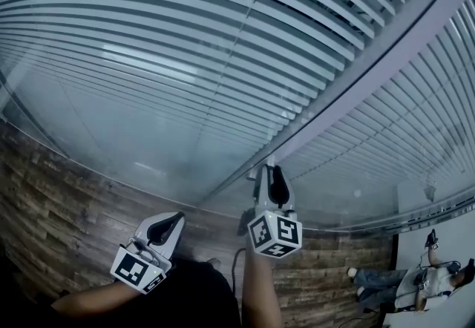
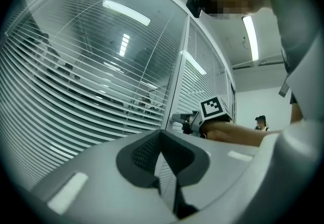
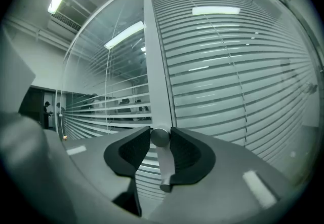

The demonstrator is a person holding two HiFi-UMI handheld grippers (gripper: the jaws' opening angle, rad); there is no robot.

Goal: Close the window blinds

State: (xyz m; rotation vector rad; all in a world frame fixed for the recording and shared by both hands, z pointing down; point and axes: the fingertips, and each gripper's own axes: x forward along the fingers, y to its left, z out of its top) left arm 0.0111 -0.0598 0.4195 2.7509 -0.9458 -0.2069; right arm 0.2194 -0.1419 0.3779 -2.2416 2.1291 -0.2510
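Note:
Slatted window blinds [image 1: 185,37] hang behind glass panes on both sides of a grey frame post [image 1: 356,89]. The slats [image 3: 228,66] stand partly open, and a room shows between them. A small silver knob [image 3: 160,137] on a short stem sticks out of the post [image 3: 157,66]. My right gripper [image 3: 160,139] is shut on that knob, one dark pad pressing each side; it also shows from the side [image 2: 177,118] and from above [image 1: 271,174]. My left gripper [image 1: 174,219] hangs lower left, away from the glass, its tips [image 2: 161,134] together on nothing.
Wood-pattern flooring [image 1: 59,193] runs along the foot of the glass. A person [image 1: 415,282] sits on the floor at the lower right beside a white wall. Other people [image 3: 126,106] show behind the blinds, and one stands far off [image 2: 260,122].

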